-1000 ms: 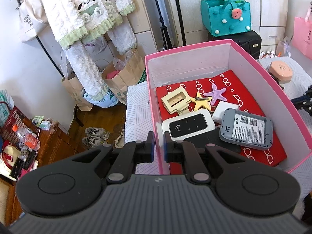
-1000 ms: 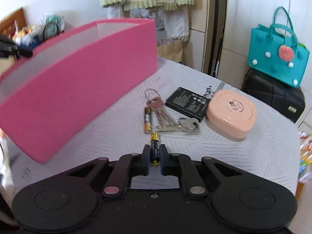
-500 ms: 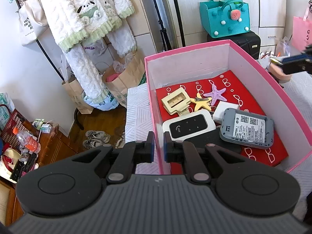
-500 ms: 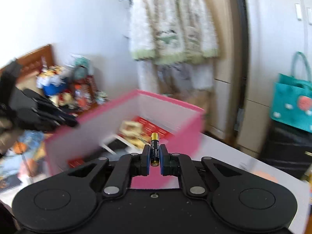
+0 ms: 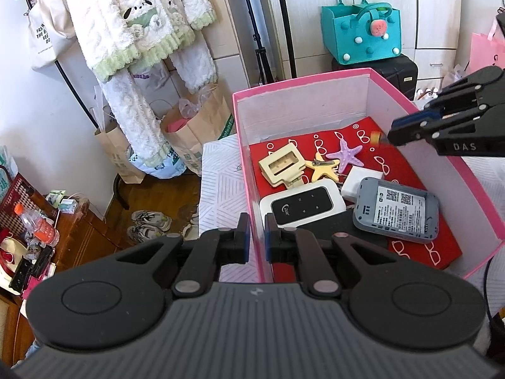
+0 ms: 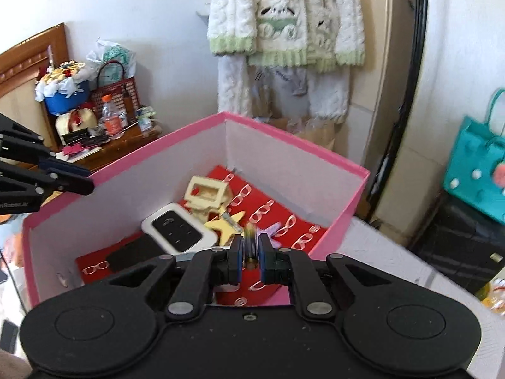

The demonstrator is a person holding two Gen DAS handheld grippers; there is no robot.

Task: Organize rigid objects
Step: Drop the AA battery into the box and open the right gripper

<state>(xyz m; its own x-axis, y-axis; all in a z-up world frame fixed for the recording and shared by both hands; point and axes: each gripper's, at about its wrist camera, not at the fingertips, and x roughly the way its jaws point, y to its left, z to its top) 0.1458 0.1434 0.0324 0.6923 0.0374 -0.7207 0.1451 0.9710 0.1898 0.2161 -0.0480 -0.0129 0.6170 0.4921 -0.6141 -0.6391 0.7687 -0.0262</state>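
With my left gripper [image 5: 257, 233] clamped on the near wall of the pink box [image 5: 303, 83], my right gripper [image 6: 251, 254] grips the battery [image 6: 251, 243] over its red floor, so next I must part those jaws.

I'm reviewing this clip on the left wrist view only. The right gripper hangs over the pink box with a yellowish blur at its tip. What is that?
Observer: The right wrist view shows a small battery between the fingers of the right gripper, lying along them.
Operator: Is it gripped or loose?
Observer: I cannot tell. The battery is smeared while the fingers look sharp.
Operator: What lies beneath it?
Observer: The purple starfish and the yellow starfish, on the red liner inside the pink box.
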